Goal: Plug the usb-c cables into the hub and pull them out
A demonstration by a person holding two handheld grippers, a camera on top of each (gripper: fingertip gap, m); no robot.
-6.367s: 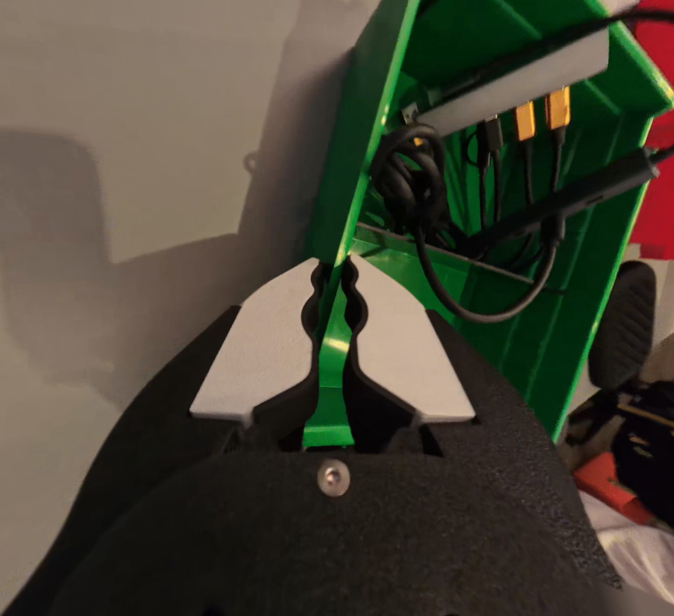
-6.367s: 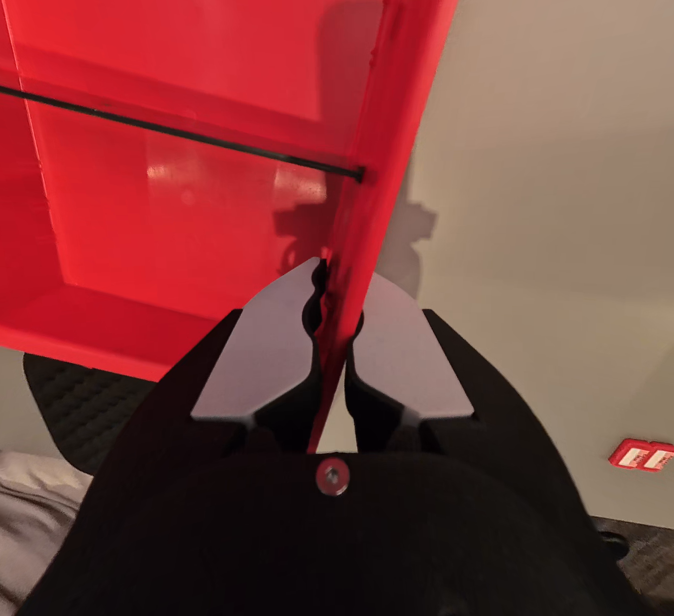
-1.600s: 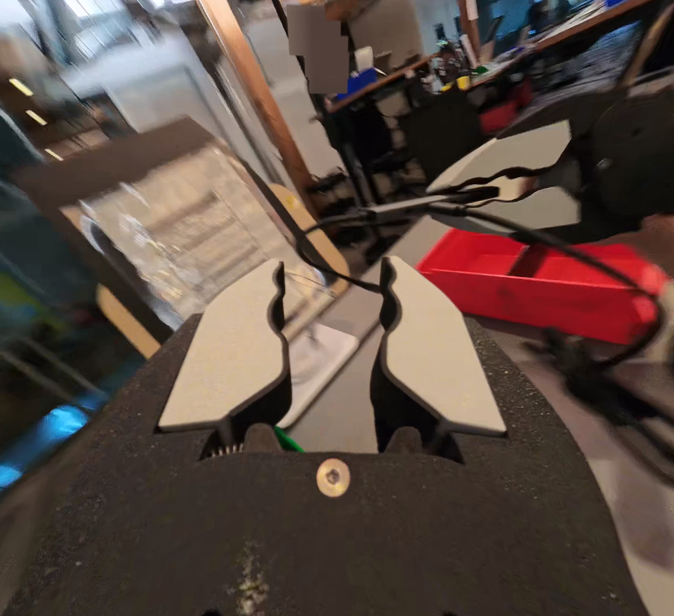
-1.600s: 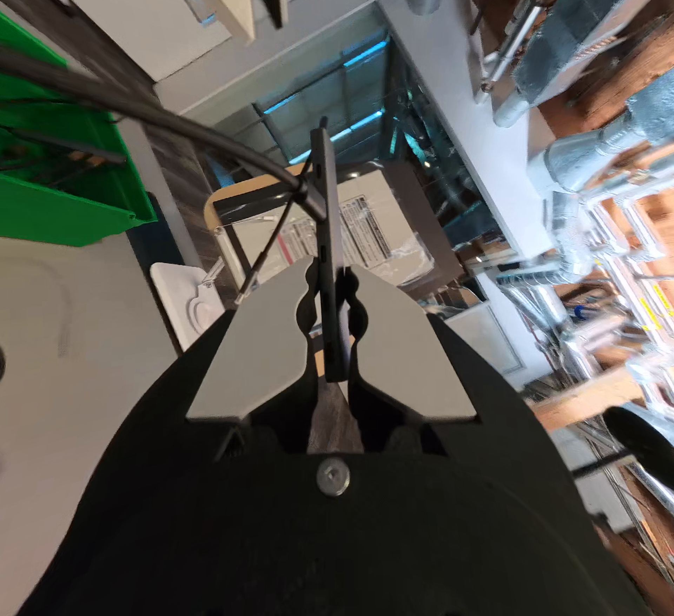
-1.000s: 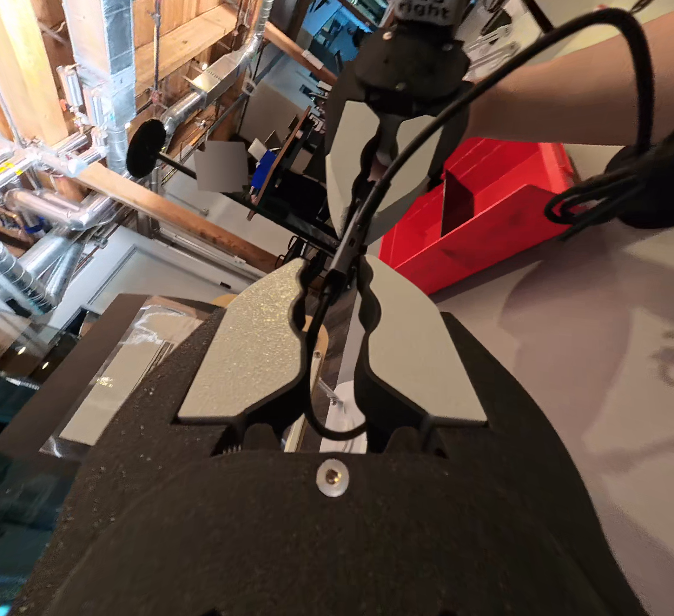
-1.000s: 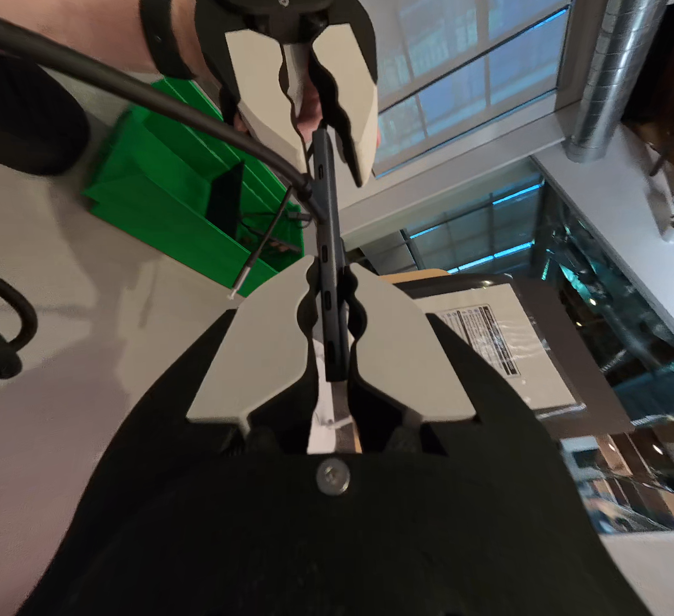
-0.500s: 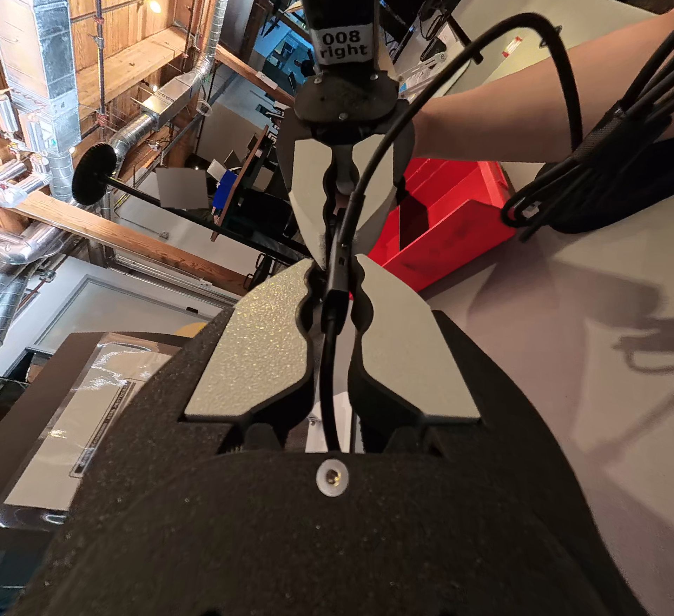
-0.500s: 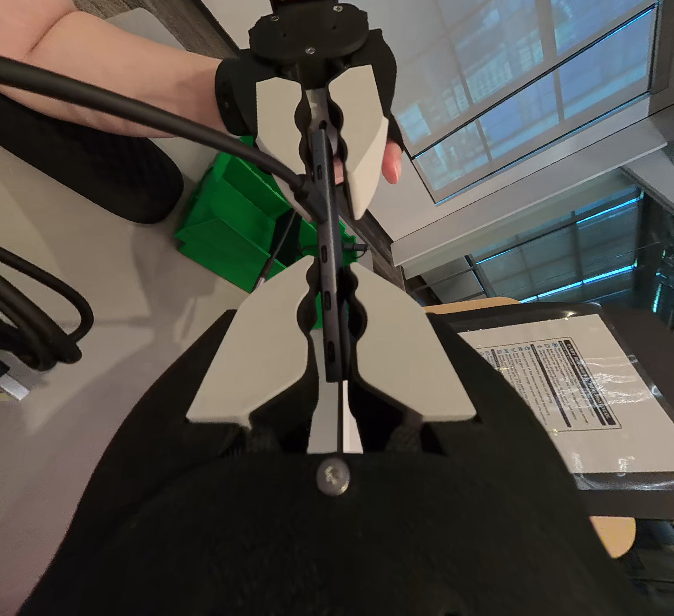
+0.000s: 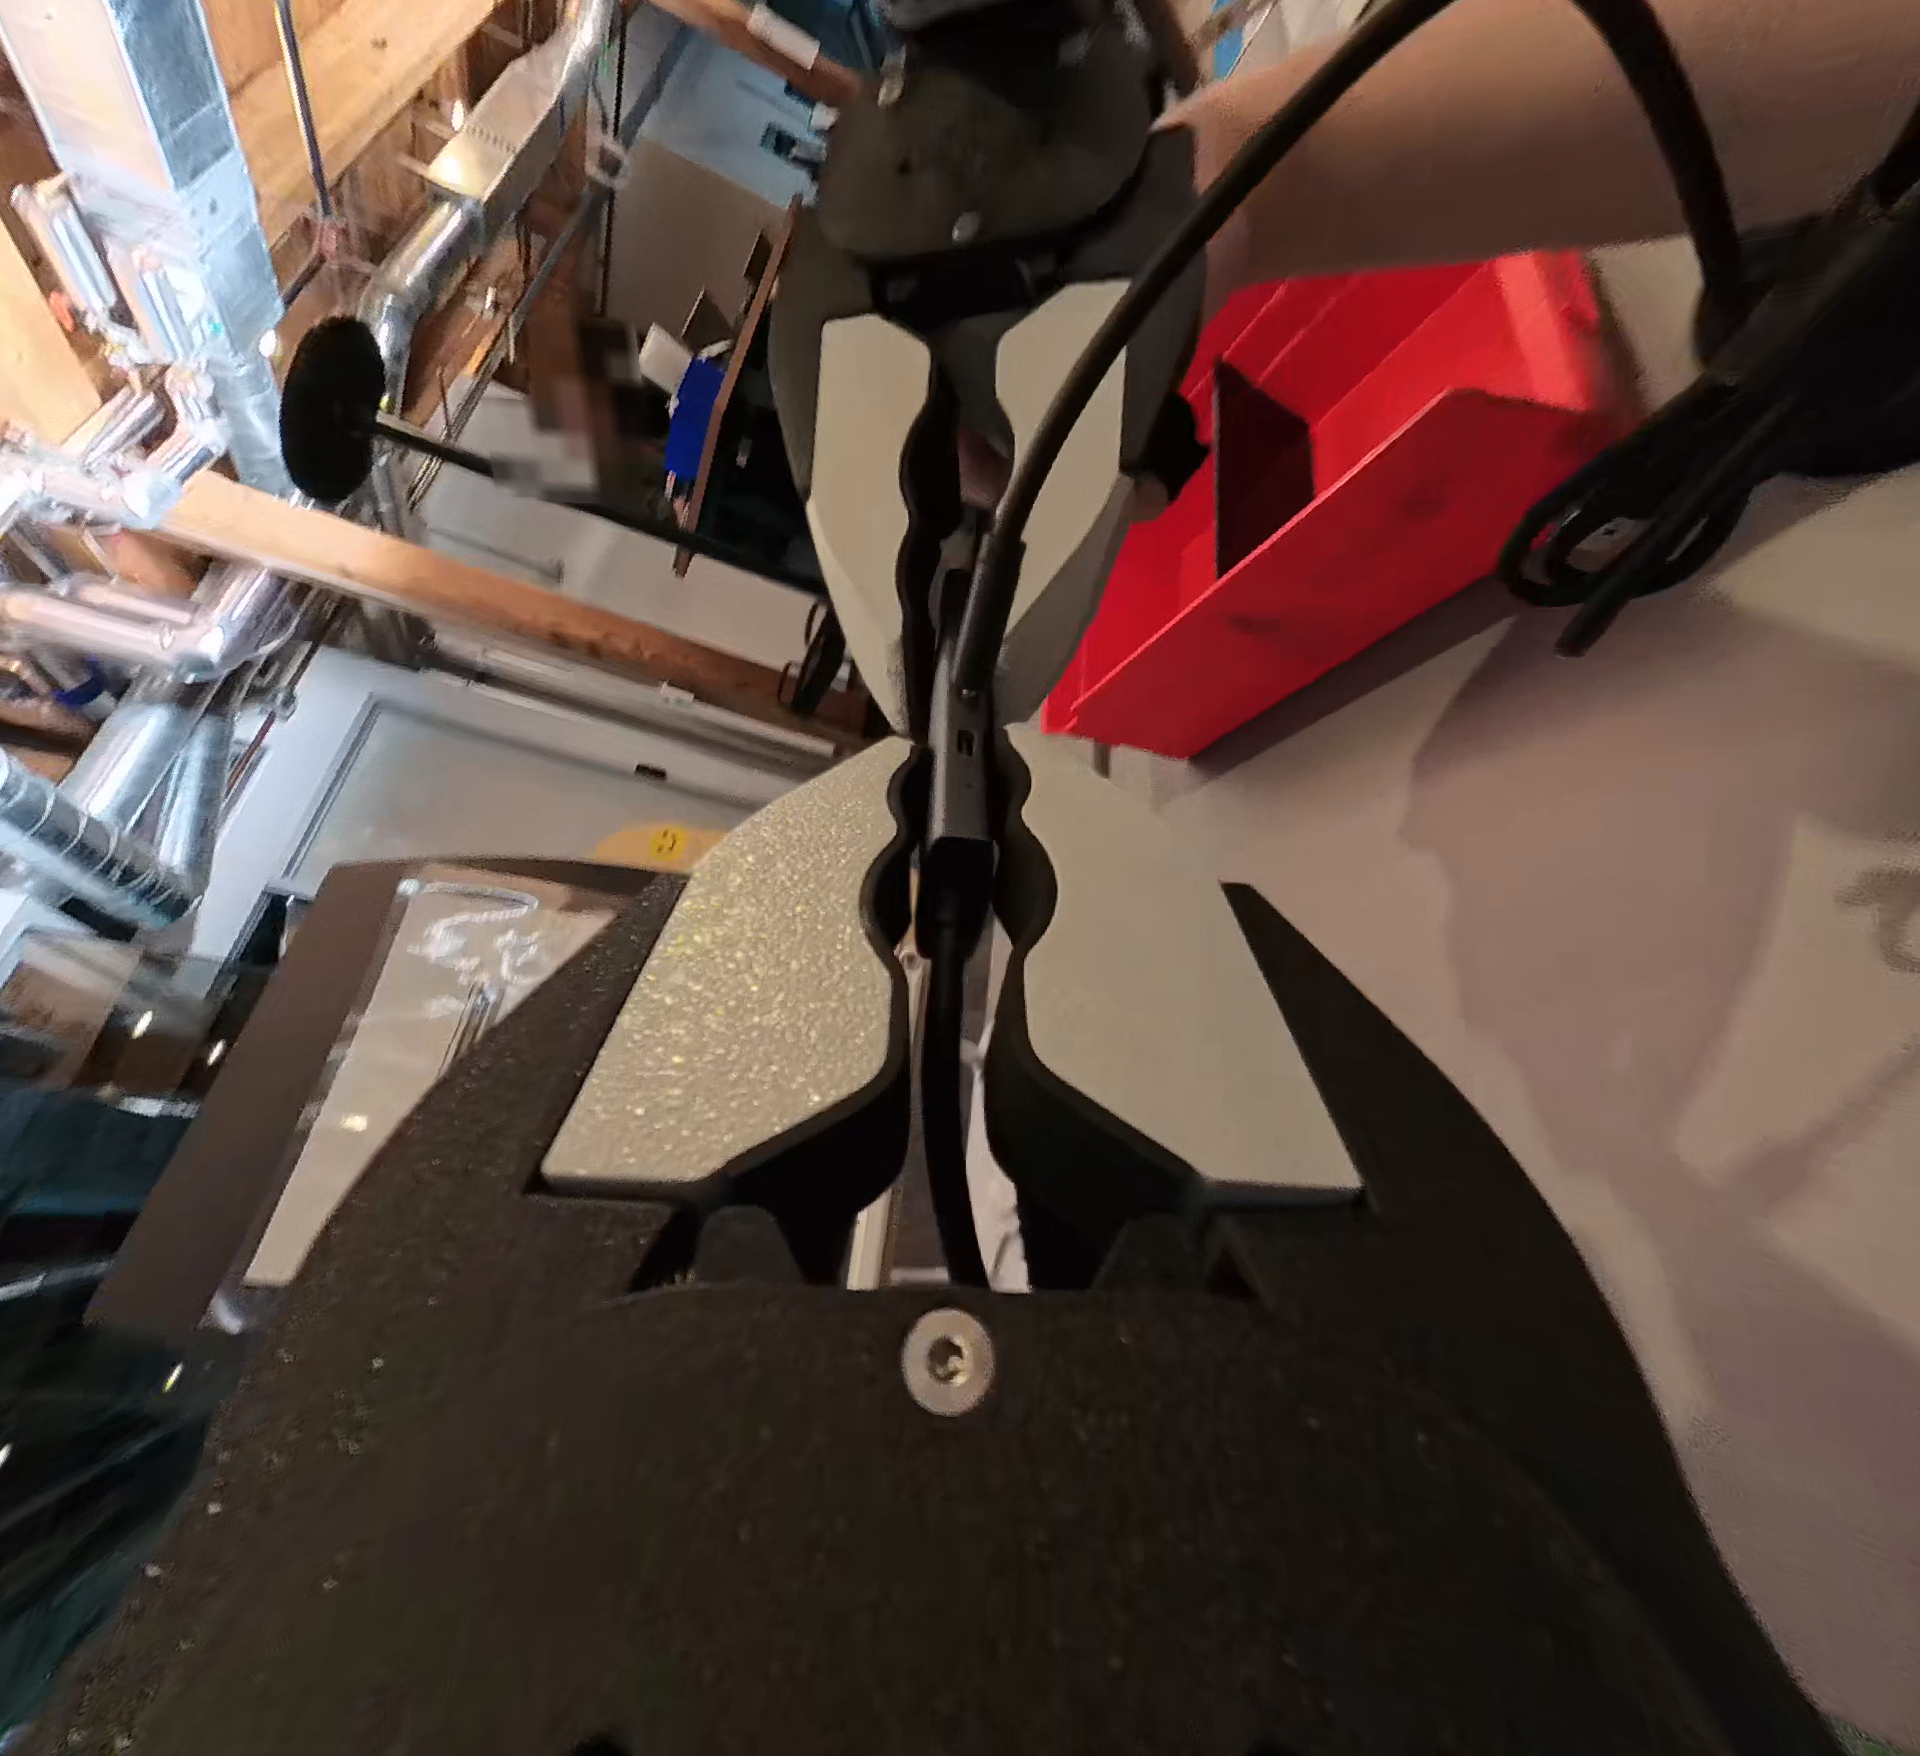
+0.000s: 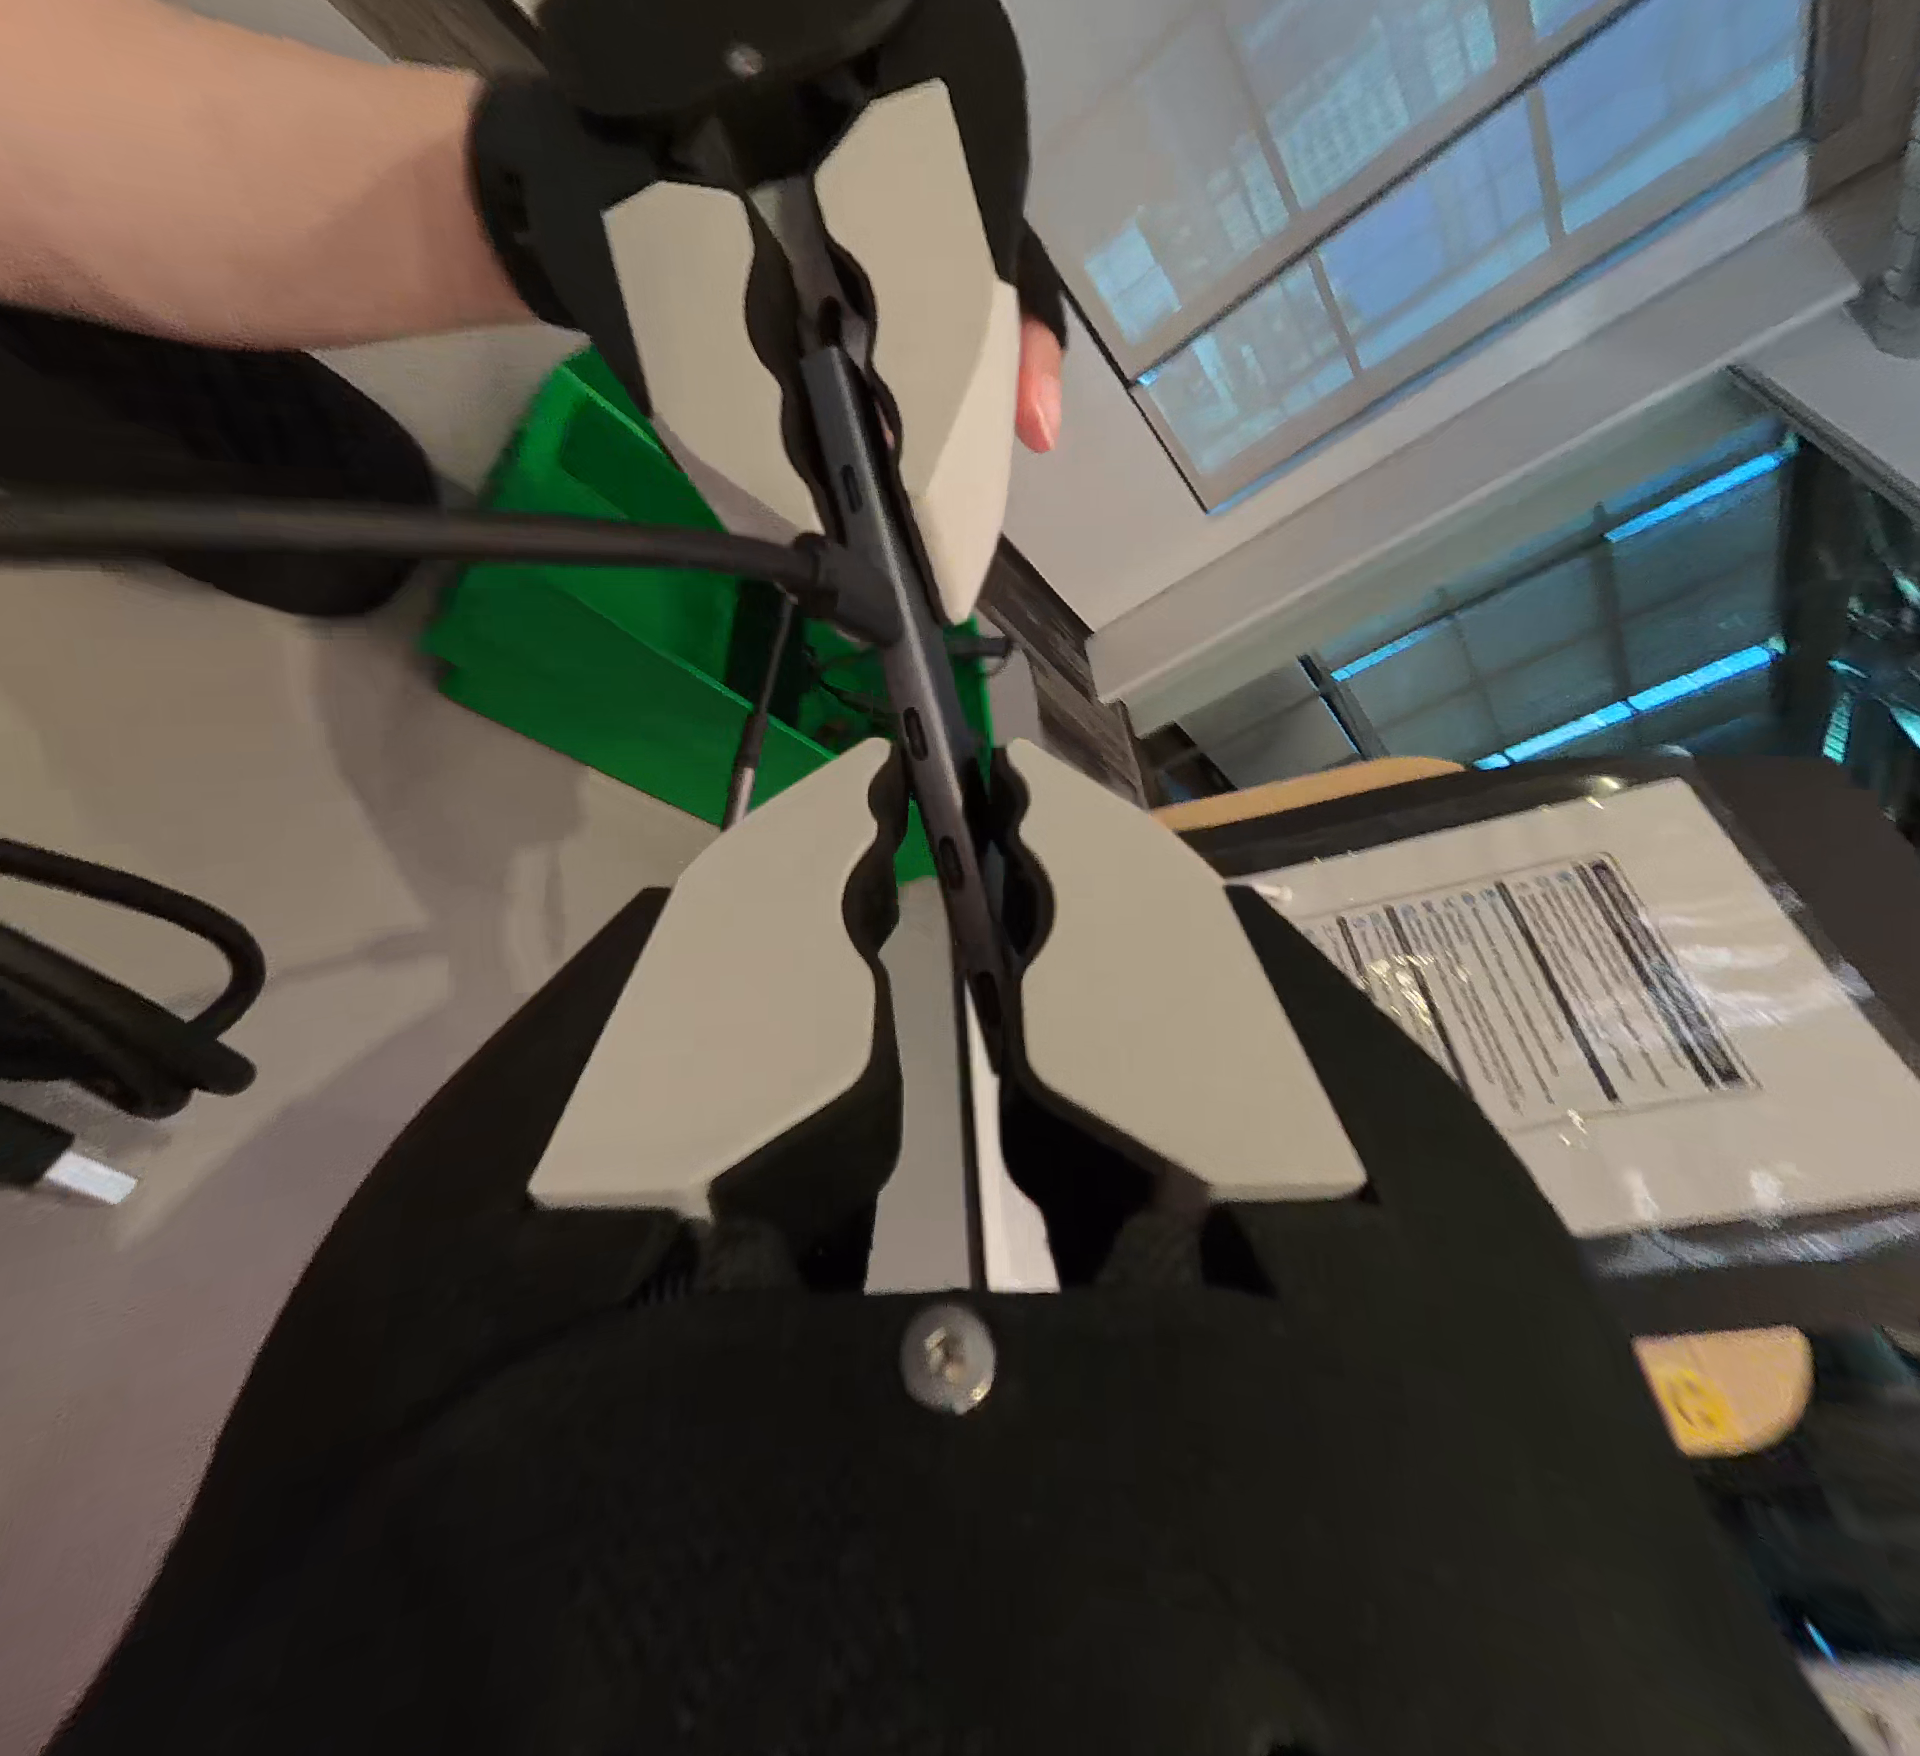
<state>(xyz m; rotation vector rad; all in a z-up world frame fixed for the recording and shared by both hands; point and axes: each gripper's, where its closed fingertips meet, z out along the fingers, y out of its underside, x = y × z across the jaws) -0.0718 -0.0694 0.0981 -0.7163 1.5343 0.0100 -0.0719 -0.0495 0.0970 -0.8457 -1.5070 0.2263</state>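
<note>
The hub [image 10: 871, 517] is a slim dark grey bar with ports along its edge. My right gripper [image 10: 948, 756] is shut on its near end, and the hub leans against the right finger. A thick black cable [image 10: 416, 527] leaves the hub's side. My left gripper [image 9: 956, 761] is shut on a black usb-c plug [image 9: 951, 865], which sits at the end of the hub [image 9: 961, 730]. Its cable runs back between the fingers. The two grippers face each other tip to tip, and the right gripper [image 9: 961, 709] shows close ahead in the left wrist view. How deep the plug sits is hidden.
A red bin [image 9: 1351, 511] stands on the grey table [image 9: 1558, 979]. A green bin [image 10: 582, 626] with a thin loose cable [image 10: 750, 750] stands at the other side. A black cable bundle [image 10: 104, 1010] lies at the left. A black-framed printed sheet [image 10: 1507, 979] lies to the right. Left and right tips are no more than a few centimetres apart.
My left gripper shut on the cable plug, moved up to the right gripper and brought the plug to the hub's end. The hub now sits tilted in the right gripper.
</note>
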